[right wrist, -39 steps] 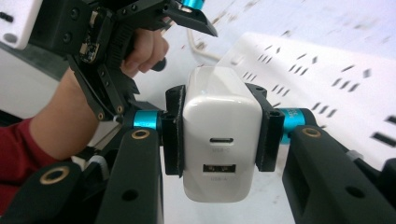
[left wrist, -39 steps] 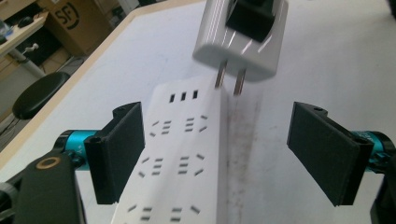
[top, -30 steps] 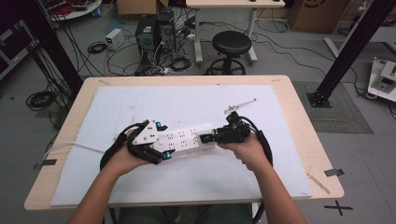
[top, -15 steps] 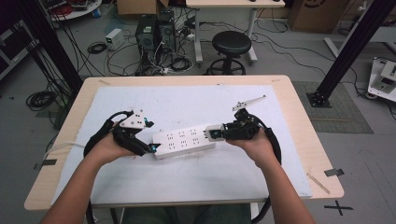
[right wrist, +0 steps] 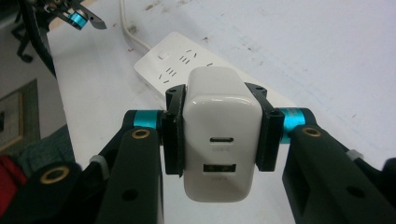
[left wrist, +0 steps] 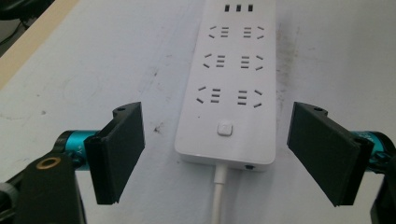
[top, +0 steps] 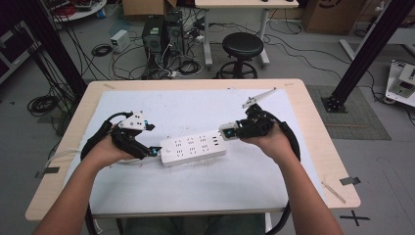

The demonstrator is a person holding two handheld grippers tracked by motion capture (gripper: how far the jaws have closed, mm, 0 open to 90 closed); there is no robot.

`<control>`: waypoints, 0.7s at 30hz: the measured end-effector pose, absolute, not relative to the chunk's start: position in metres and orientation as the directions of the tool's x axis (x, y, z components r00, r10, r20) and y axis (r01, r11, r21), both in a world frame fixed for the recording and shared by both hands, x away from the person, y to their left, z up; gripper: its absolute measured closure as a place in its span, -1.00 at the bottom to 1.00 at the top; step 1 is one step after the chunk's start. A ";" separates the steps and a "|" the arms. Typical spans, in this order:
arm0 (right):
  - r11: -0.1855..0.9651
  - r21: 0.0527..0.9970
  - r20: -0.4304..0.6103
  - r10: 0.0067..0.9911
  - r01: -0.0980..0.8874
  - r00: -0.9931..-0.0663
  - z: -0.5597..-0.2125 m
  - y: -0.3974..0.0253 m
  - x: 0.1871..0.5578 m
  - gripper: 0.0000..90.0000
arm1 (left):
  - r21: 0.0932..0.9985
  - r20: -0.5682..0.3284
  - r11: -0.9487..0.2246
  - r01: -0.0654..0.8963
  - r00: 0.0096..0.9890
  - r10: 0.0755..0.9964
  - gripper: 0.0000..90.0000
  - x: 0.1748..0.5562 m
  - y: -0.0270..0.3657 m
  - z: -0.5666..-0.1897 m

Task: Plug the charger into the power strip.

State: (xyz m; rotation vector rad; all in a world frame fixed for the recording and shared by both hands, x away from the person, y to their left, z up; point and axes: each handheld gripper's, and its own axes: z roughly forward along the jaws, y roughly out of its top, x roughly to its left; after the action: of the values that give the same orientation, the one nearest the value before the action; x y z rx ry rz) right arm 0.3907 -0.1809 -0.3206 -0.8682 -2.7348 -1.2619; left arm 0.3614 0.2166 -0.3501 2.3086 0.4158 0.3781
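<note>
A white power strip (top: pixel 194 148) lies flat on the white mat, its cord (left wrist: pixel 218 196) leading off its left end. My left gripper (top: pixel 155 151) is open just off that end; in the left gripper view its jaws stand wide on either side of the power strip (left wrist: pixel 231 79), not touching it. My right gripper (top: pixel 228 132) is shut on a white charger (right wrist: pixel 220 130) with two ports facing the camera. It holds the charger (top: pixel 227 131) just above the strip's right end.
The white mat (top: pixel 195 191) covers most of the wooden table (top: pixel 318 147). A thin grey bracket (top: pixel 258 98) lies at the back right of the mat. A stool (top: pixel 242 46) and cables stand on the floor beyond the table.
My left gripper has let go of the power strip and drawn back to the left, jaws now open. The strip has settled on the mat. The right gripper holds the charger nearly still.
</note>
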 end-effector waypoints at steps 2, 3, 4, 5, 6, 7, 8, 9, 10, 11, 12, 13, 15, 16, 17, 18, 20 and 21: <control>0.565 0.680 0.206 0.464 0.467 -0.862 -0.314 -0.174 0.400 0.41 | 0.716 0.148 -0.672 0.191 0.899 0.413 -0.58 0.360 0.220 -0.350; 0.565 0.680 0.206 0.464 0.467 -0.862 -0.314 -0.174 0.400 0.41 | 0.716 0.148 -0.672 0.191 0.899 0.413 -0.58 0.360 0.220 -0.350; 0.616 0.656 0.174 0.439 0.437 -0.881 -0.308 -0.164 0.409 0.41 | 0.708 0.153 -0.678 0.198 0.894 0.421 -0.58 0.356 0.224 -0.351; 0.616 0.656 0.174 0.439 0.437 -0.881 -0.308 -0.164 0.409 0.41 | 0.708 0.153 -0.678 0.198 0.894 0.421 -0.58 0.356 0.224 -0.351; 0.626 0.649 0.169 0.437 0.433 -0.884 -0.307 -0.161 0.411 0.41 | 0.708 0.153 -0.678 0.198 0.894 0.421 -0.58 0.356 0.224 -0.351; 0.626 0.649 0.169 0.437 0.433 -0.884 -0.307 -0.161 0.411 0.41 | 0.707 0.149 -0.678 0.204 0.893 0.424 -0.58 0.352 0.228 -0.353; 0.661 0.628 0.146 0.419 0.411 -0.896 -0.303 -0.150 0.419 0.41 | 0.707 0.143 -0.676 0.211 0.893 0.428 -0.58 0.349 0.231 -0.355; 0.675 0.621 0.135 0.409 0.399 -0.902 -0.302 -0.147 0.421 0.41 | 0.705 0.141 -0.676 0.214 0.892 0.430 -0.58 0.348 0.233 -0.356; 0.685 0.615 0.133 0.397 0.390 -0.908 -0.302 -0.144 0.424 0.41 | 0.699 0.145 -0.680 0.218 0.889 0.435 -0.58 0.348 0.235 -0.356; 0.685 0.615 0.133 0.397 0.390 -0.908 -0.302 -0.144 0.424 0.41 | 0.699 0.145 -0.680 0.218 0.889 0.435 -0.58 0.348 0.235 -0.356; 0.693 0.611 0.130 0.388 0.382 -0.912 -0.302 -0.141 0.426 0.41 | 0.697 0.143 -0.681 0.226 0.886 0.441 -0.58 0.347 0.237 -0.356; 0.703 0.605 0.125 0.380 0.374 -0.916 -0.302 -0.138 0.427 0.41 | 0.697 0.142 -0.679 0.229 0.885 0.444 -0.58 0.347 0.239 -0.357; 0.712 0.600 0.122 0.369 0.364 -0.922 -0.302 -0.136 0.429 0.41 | 0.701 0.138 -0.673 0.236 0.881 0.452 -0.58 0.347 0.241 -0.357; 0.720 0.597 0.120 0.355 0.354 -0.927 -0.303 -0.134 0.431 0.41 | 0.698 0.140 -0.674 0.242 0.877 0.460 -0.58 0.346 0.243 -0.356; 0.720 0.597 0.120 0.355 0.354 -0.927 -0.303 -0.134 0.431 0.41 | 0.698 0.140 -0.674 0.242 0.877 0.460 -0.58 0.346 0.243 -0.356; 0.743 0.579 0.108 0.338 0.335 -0.935 -0.304 -0.129 0.433 0.41 | 0.698 0.140 -0.674 0.242 0.877 0.460 -0.58 0.346 0.243 -0.356; 0.794 0.540 0.073 0.285 0.279 -0.956 -0.307 -0.117 0.439 0.41 | 0.695 0.143 -0.675 0.248 0.872 0.468 -0.58 0.346 0.247 -0.354; 0.794 0.540 0.073 0.285 0.279 -0.956 -0.307 -0.117 0.439 0.41 | 0.696 0.141 -0.673 0.250 0.871 0.470 -0.58 0.346 0.247 -0.354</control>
State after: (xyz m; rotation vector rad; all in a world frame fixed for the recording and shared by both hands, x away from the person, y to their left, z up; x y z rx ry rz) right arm 0.4394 -0.1172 -0.3069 -0.4695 -2.9867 -0.8967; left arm 0.3456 0.2473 -0.3535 2.3329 0.5174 0.4045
